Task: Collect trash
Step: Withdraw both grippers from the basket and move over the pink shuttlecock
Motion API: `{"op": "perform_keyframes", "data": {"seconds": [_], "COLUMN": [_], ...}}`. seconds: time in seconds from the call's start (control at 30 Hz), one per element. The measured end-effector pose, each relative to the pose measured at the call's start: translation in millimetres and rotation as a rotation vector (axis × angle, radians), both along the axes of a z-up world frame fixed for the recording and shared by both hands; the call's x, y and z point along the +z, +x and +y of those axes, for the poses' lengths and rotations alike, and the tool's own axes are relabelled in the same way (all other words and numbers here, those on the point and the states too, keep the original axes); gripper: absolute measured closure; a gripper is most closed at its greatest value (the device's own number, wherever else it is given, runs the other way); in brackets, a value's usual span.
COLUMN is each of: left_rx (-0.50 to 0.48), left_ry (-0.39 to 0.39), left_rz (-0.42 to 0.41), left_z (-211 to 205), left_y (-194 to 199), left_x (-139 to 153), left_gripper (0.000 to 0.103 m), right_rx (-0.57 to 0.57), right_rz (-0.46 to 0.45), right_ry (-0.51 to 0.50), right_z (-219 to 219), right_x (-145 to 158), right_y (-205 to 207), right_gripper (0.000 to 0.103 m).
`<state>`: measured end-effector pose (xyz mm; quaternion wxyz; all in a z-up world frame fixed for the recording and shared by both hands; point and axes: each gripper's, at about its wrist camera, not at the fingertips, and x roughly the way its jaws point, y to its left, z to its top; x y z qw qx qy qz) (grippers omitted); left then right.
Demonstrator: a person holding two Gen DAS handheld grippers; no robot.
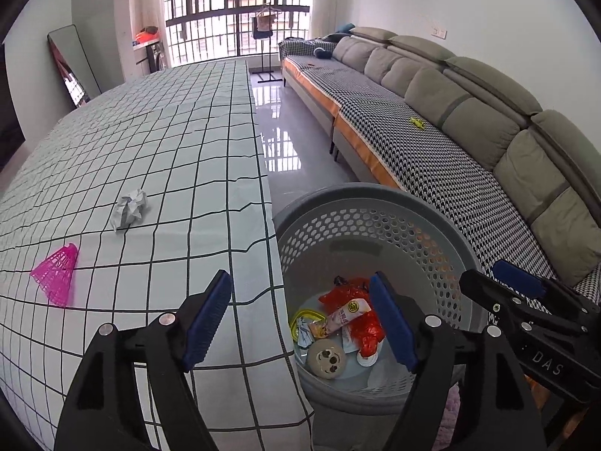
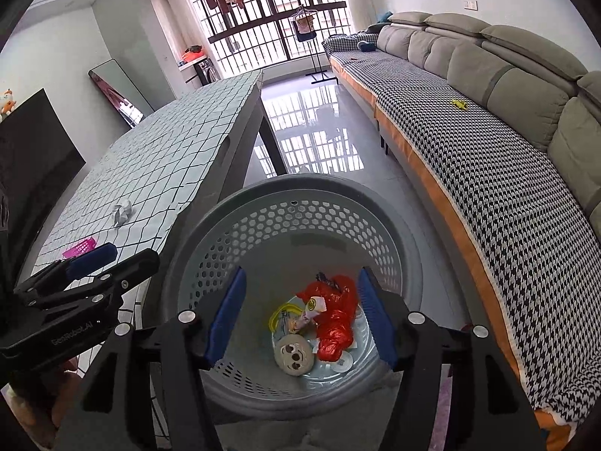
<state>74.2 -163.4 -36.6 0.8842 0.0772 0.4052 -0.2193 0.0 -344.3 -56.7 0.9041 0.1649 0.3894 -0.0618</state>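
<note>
A grey perforated basket [image 1: 443,225] [image 2: 300,184] stands on the floor beside the table. It holds a red plastic bag [image 1: 366,329] [image 2: 336,323], wrappers and a round disc with a face [image 1: 326,357] [image 2: 293,355]. A crumpled white paper ball [image 1: 129,208] [image 2: 123,212] and a pink plastic mesh piece [image 1: 56,272] [image 2: 80,247] lie on the checked tablecloth. My left gripper [image 1: 300,319] is open and empty over the table edge and the basket. My right gripper [image 2: 300,317] is open and empty above the basket.
The table with the checked cloth [image 1: 169,143] [image 2: 180,143] is on the left. A long sofa [image 1: 469,150] [image 2: 507,150] with a houndstooth cover runs along the right, with a small yellow item [image 1: 417,122] [image 2: 459,104] on it. Glossy floor [image 1: 285,150] lies between.
</note>
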Motion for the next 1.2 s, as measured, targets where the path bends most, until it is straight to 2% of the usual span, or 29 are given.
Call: {"op": "perform_keyframes", "data": {"seconds": [0.33, 0.43, 0.57, 0.9, 1.2], "left_rx": [0.037, 0.059, 0.094, 0.238, 0.335], "left_ry": [-0.023, -0.027, -0.019, 0.004, 0.06], "left_rz": [-0.014, -0.022, -0.039, -0.074, -0.069], "left_z": [25.5, 38.0, 57.1, 133.2, 196.0], "left_y": [-0.5, 2.8, 6.2, 30.3, 65.4], "left_x": [10.4, 15.5, 21.9, 29.8, 18.1], "left_gripper": [0.024, 0.023, 0.021, 0.019, 0.018], "right_rx": [0.033, 0.052, 0.089, 0.17, 0.239], "right_rz": [-0.007, -0.019, -0.012, -0.017, -0.004], "right_ry": [-0.029, -0.036, -0.05, -0.073, -0.116], "right_z": [20.6, 30.8, 46.8, 96.0, 140.2], "right_x": [13.3, 17.3, 19.1, 31.1, 38.5], "right_y": [7.5, 10.2, 20.0, 48.8, 72.2], "right_gripper": [0.043, 0.038, 0.038, 0.037, 0.037]}}
